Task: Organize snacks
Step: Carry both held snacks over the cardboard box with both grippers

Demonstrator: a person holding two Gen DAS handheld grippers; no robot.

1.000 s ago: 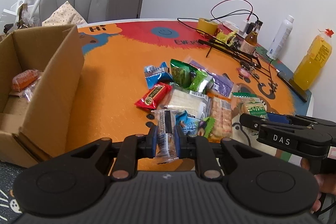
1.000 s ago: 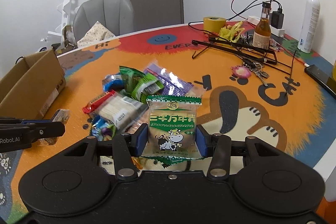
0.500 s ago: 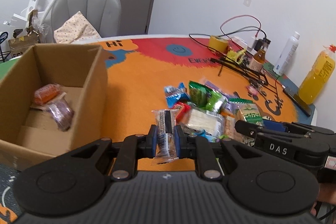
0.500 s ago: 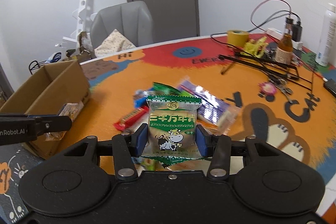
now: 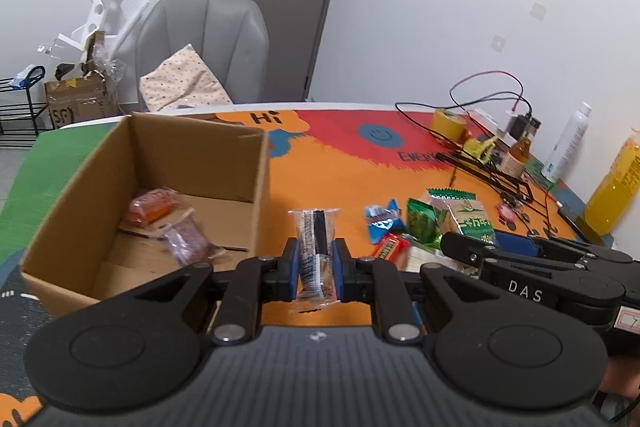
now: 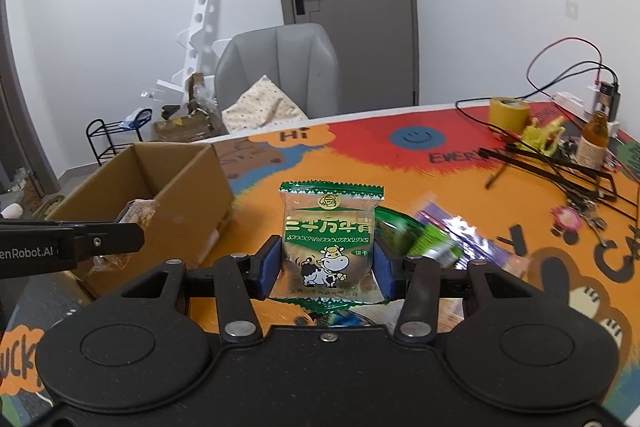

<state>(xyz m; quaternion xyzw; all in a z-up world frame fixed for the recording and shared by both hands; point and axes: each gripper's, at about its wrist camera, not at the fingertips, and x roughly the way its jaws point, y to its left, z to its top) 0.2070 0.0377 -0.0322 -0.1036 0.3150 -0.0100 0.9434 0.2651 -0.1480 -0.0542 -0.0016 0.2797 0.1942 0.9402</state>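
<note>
My left gripper [image 5: 316,269] is shut on a clear-wrapped snack bar [image 5: 315,251], held upright just right of the open cardboard box [image 5: 256,163]. An orange packet [image 5: 150,207] and a purple packet [image 5: 184,241] lie inside the box. My right gripper [image 6: 329,269] is shut on a green biscuit packet with a cow [image 6: 330,239], above the table right of the box [image 6: 188,183]. In the left wrist view the right gripper [image 5: 520,263] reaches in from the right with that packet [image 5: 468,221]. A pile of snacks [image 5: 396,231] lies on the orange table.
Tape roll [image 5: 448,123], cables, a brown bottle [image 5: 518,155], a white bottle [image 5: 568,143] and a yellow juice bottle [image 5: 616,187] crowd the table's right side. A grey chair [image 5: 204,47] with a cushion stands behind the table. The box sits near the table's left edge.
Both grippers have lifted and swung left toward the box, each keeping its packet. The box now shows its inside in the left wrist view; the snack pile has slid right and down.
</note>
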